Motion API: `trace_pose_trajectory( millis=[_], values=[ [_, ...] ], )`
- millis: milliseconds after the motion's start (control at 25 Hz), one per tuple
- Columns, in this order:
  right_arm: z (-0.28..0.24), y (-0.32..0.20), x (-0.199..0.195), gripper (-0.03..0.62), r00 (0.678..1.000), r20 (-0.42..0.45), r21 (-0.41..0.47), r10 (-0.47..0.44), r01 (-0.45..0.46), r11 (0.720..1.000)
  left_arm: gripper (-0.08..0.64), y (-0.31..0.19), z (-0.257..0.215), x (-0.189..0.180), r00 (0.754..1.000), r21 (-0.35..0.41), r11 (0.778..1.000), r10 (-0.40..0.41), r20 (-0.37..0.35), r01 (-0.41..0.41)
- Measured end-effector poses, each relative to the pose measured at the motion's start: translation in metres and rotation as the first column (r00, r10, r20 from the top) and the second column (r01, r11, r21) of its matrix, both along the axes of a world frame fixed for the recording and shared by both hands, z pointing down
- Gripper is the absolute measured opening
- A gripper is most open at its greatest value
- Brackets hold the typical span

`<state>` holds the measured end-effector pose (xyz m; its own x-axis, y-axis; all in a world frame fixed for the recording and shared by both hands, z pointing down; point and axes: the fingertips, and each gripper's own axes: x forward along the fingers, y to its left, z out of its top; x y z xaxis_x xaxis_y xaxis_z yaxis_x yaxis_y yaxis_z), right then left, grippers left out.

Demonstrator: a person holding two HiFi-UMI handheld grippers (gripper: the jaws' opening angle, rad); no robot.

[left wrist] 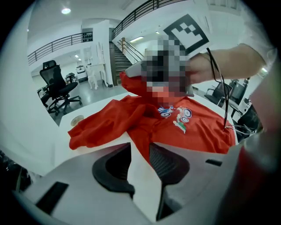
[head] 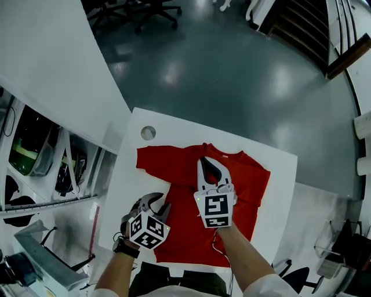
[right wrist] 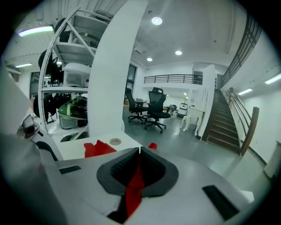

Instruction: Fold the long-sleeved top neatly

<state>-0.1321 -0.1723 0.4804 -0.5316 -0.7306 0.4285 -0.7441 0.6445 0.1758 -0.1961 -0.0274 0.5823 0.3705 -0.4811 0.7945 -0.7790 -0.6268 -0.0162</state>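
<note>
A red long-sleeved top (head: 246, 194) lies spread on the white table (head: 134, 174), its cartoon print (left wrist: 181, 117) facing up. My right gripper (head: 208, 166) is over the top's middle, near the collar, shut on a lifted strip of red cloth (right wrist: 134, 186) that runs between its pads. My left gripper (head: 155, 204) hangs low at the top's left edge near the hem, jaws apart. In the left gripper view a narrow point of red cloth (left wrist: 139, 145) reaches into the gap of the left gripper (left wrist: 140, 148), and bare table shows between the pads. One sleeve (left wrist: 94, 127) lies bunched to the left.
A round disc (head: 148, 133) is set in the table's far left corner. A white shelving rack (head: 49, 165) with gear stands left of the table. Grey floor with office chairs (head: 148, 11) lies beyond the far edge. A staircase (right wrist: 228, 123) rises at the right.
</note>
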Motion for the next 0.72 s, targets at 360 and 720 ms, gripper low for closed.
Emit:
trace_pose_trajectory(
  millis=[360, 720],
  values=[
    [0.05, 0.014, -0.037, 0.023, 0.993, -0.088, -0.091, -0.074, 0.066, 0.994, 0.135, 0.004, 0.011, -0.03, 0.999, -0.023, 0.999, -0.037, 0.002, 0.037],
    [0.068, 0.022, -0.057, 0.025, 0.985, -0.119, -0.119, -0.121, 0.106, 0.987, 0.135, 0.004, 0.015, -0.043, 0.999, -0.03, 0.998, -0.053, -0.005, 0.053]
  ],
)
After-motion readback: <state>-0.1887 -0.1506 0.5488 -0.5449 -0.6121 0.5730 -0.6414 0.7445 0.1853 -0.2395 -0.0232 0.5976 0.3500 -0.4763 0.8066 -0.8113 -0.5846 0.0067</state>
